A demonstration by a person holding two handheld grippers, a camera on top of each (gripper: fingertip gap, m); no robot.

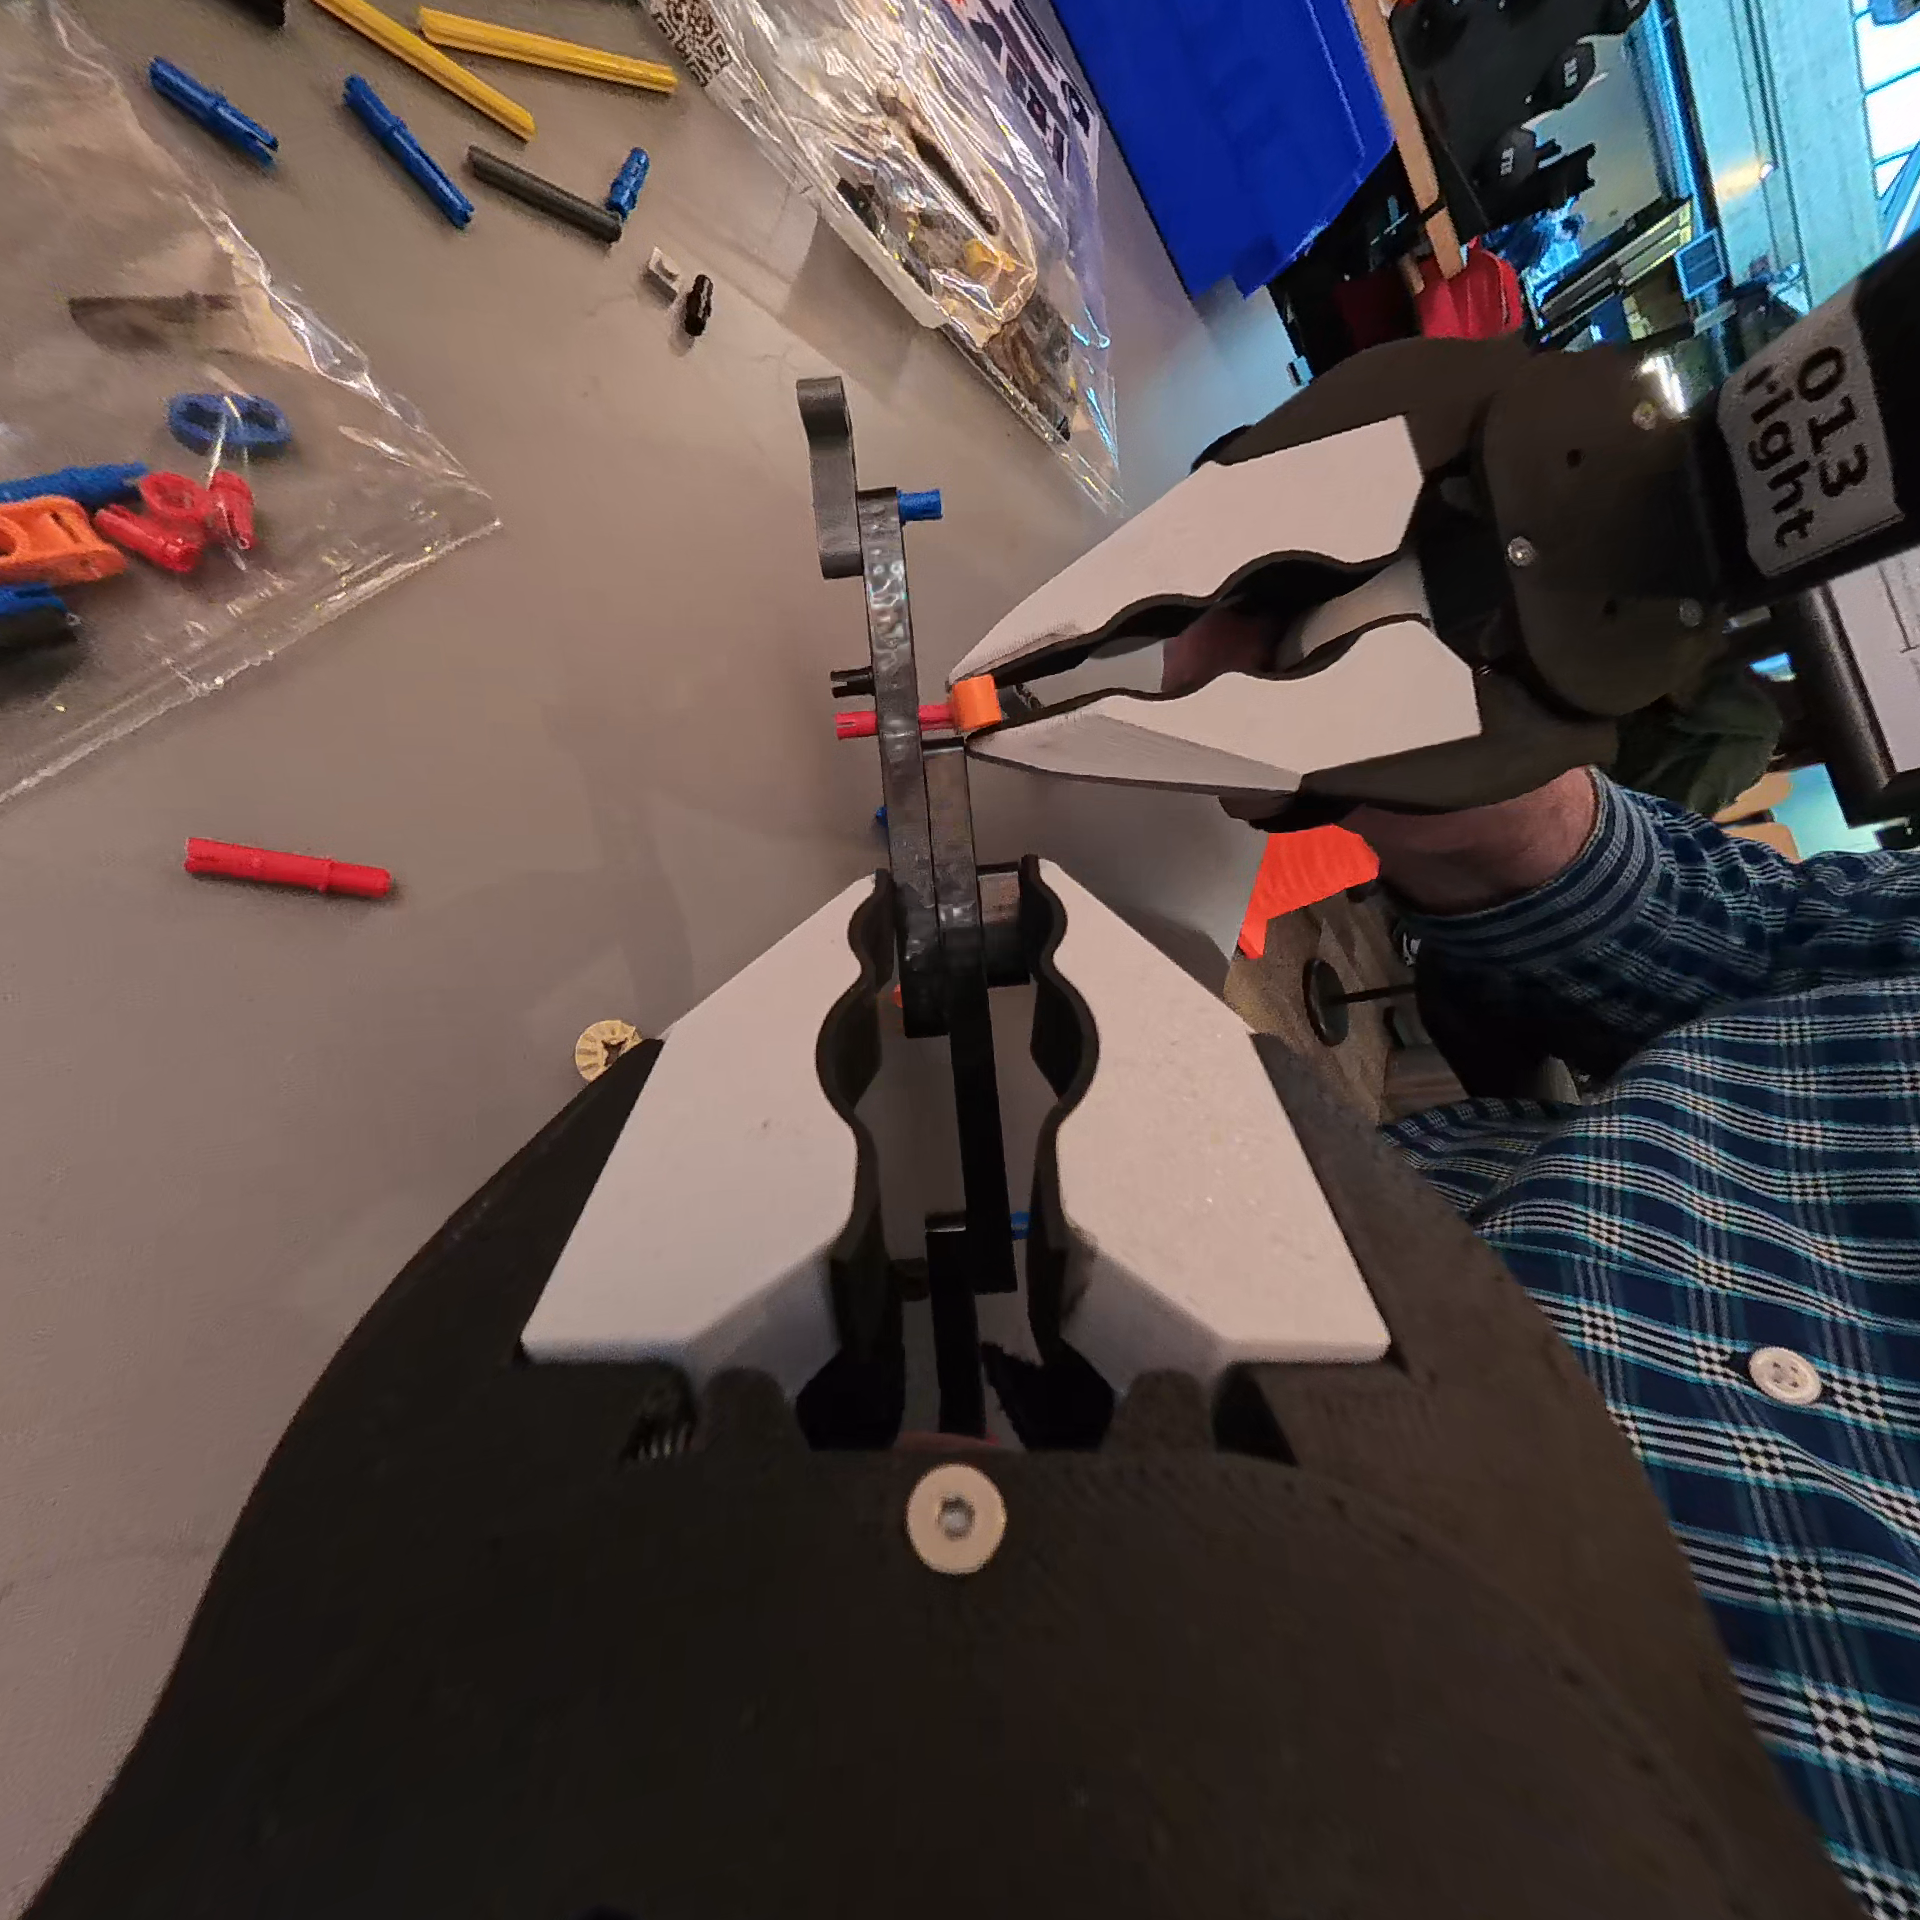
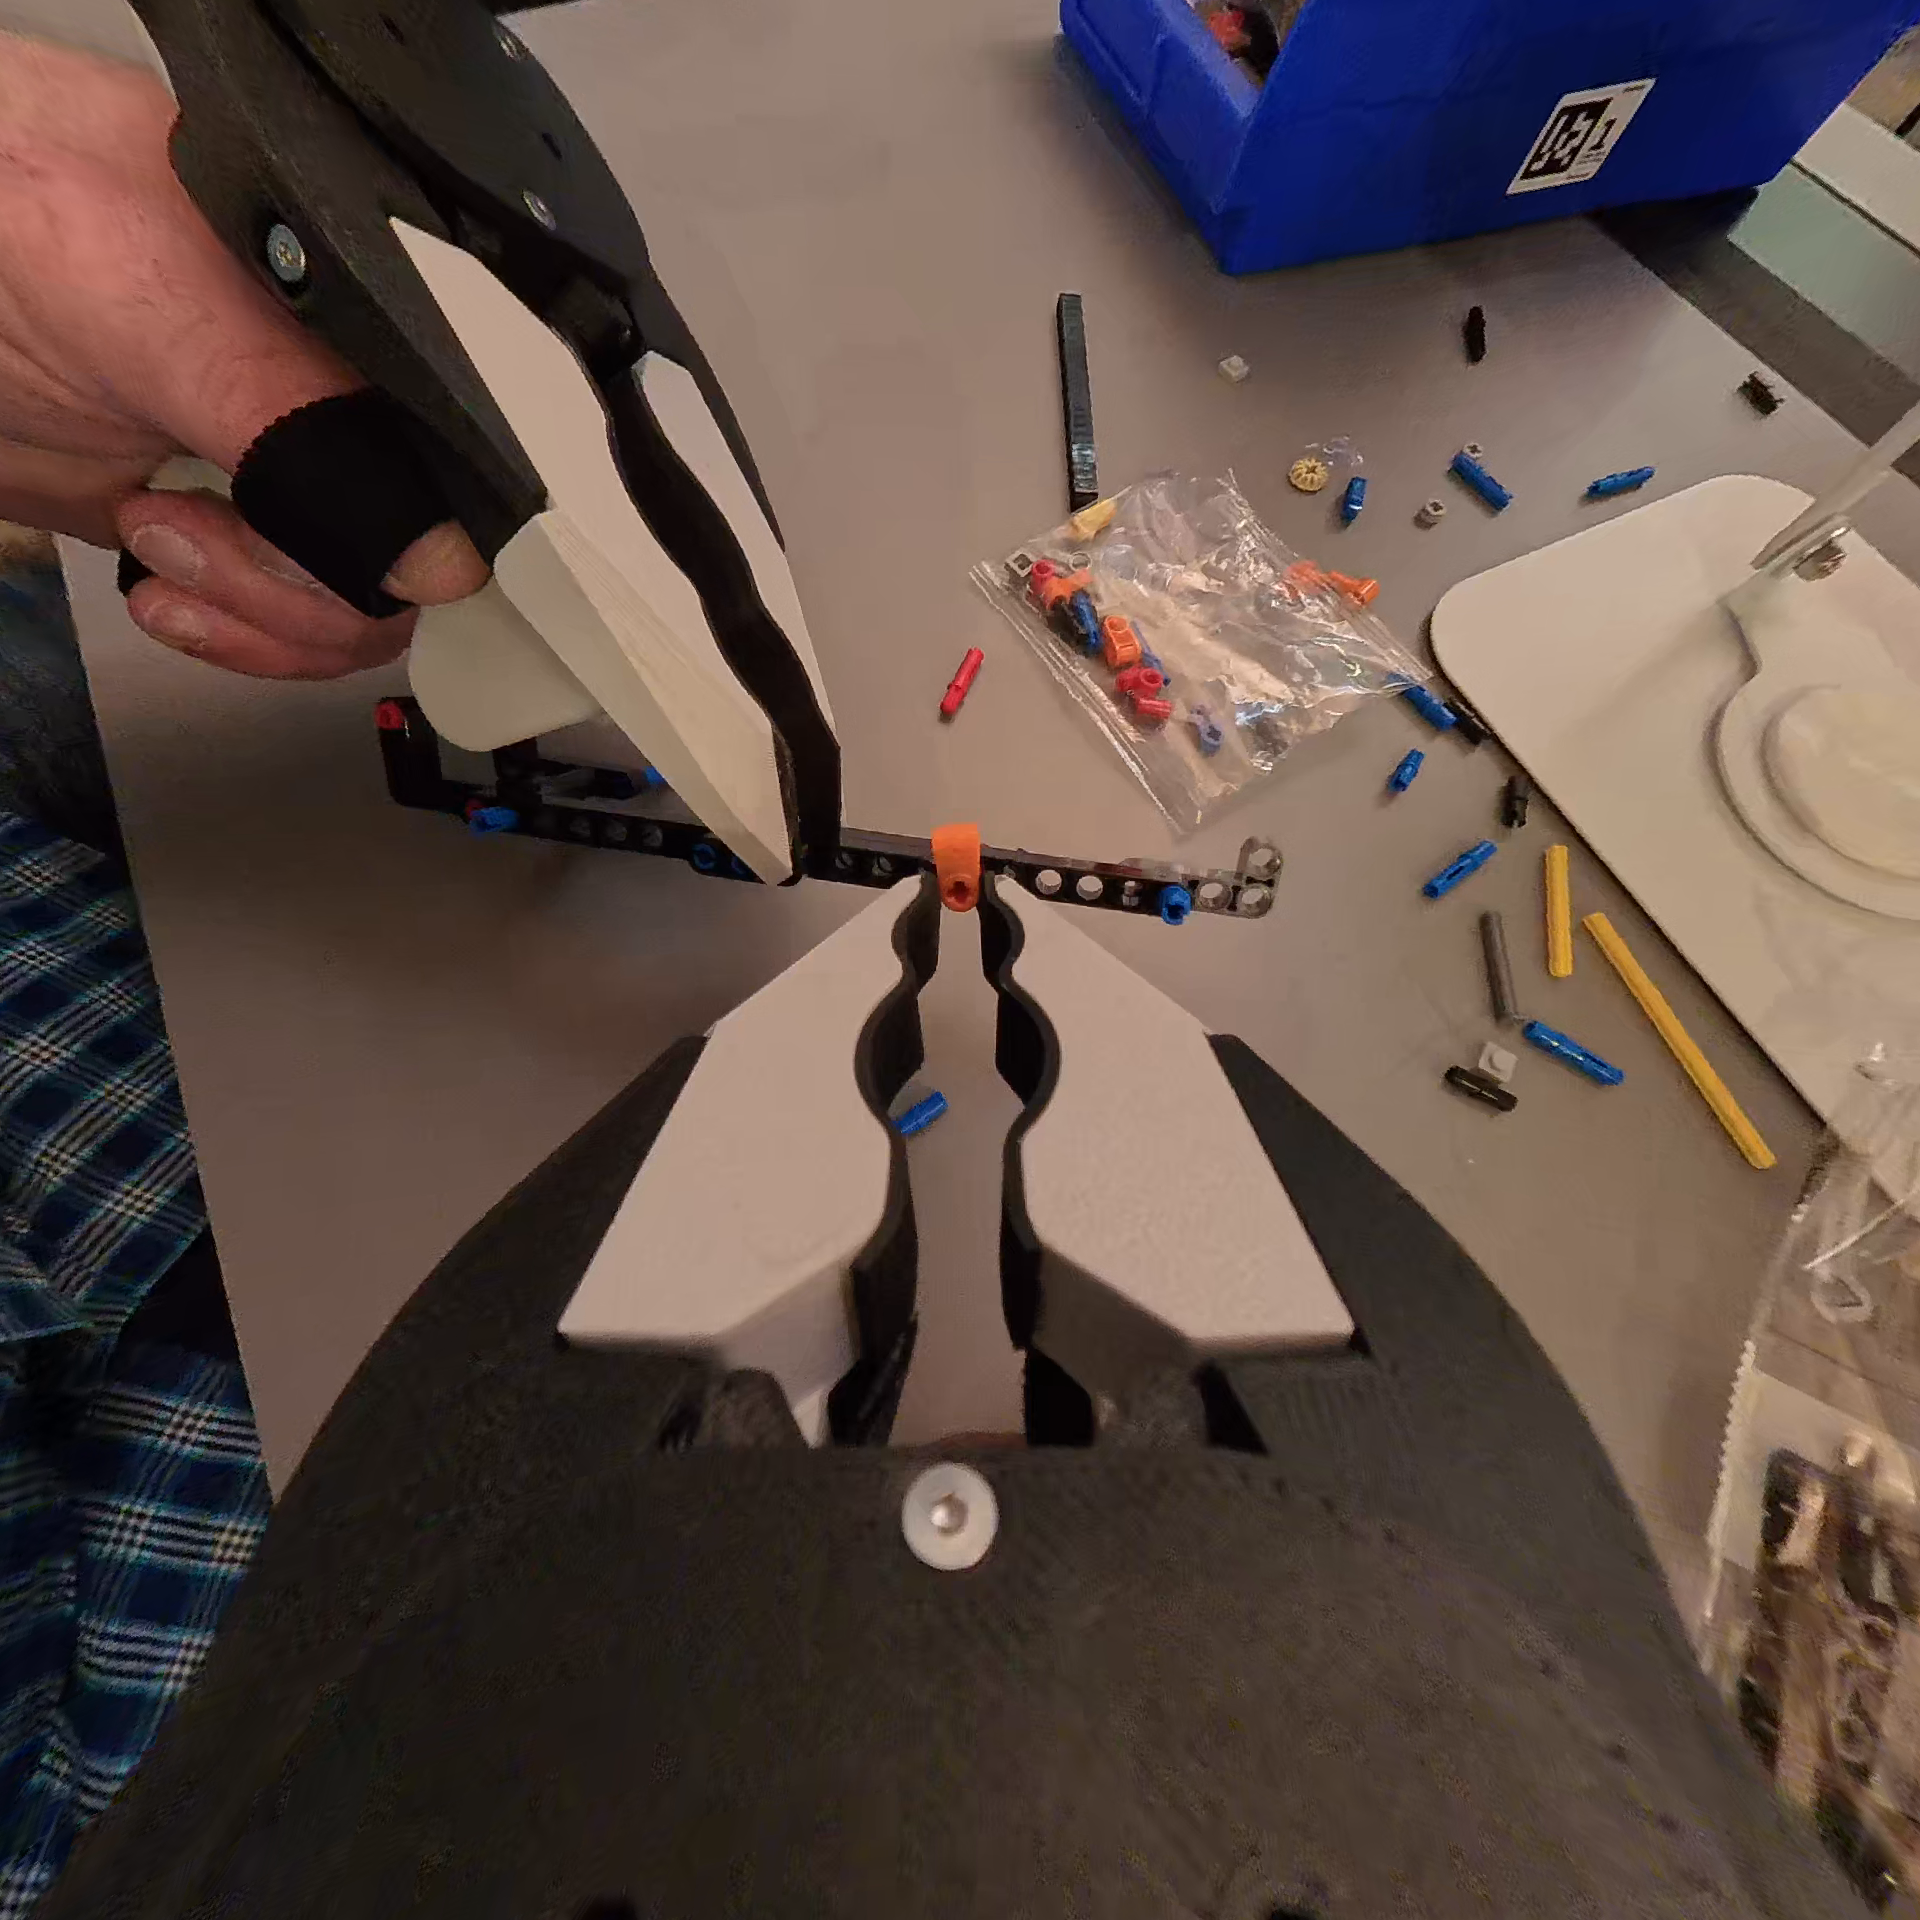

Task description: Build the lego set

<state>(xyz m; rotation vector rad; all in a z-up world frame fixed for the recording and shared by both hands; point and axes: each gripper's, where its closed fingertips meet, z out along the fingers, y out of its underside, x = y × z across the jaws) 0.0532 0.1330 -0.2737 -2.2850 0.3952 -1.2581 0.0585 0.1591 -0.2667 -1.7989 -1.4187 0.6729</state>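
Note:
My left gripper [image 1: 958, 906] is shut on a black beam assembly [image 1: 896, 665] and holds it above the grey table. The assembly carries blue, black and red pins and a grey angled end piece [image 1: 828, 468]. My right gripper [image 1: 964, 709] is shut on a small orange connector [image 1: 978, 704] that sits on a red pin [image 1: 868, 722] sticking through the beam. In the right wrist view the orange connector [image 2: 955, 865] is pinched between my right gripper's tips [image 2: 957, 896], against the long black beam [image 2: 1081, 883]. My left gripper [image 2: 795, 868] grips the beam further left.
An open clear bag of small parts [image 2: 1195, 634] lies on the table, with loose blue pins [image 2: 1459, 869], yellow axles [image 2: 1673, 1039], a red pin [image 1: 286, 865] and a black beam [image 2: 1075, 400]. A blue bin [image 2: 1403, 125] stands at the back. A white stand base [image 2: 1621, 727] is at right. The grippers are tip to tip, or close to it.

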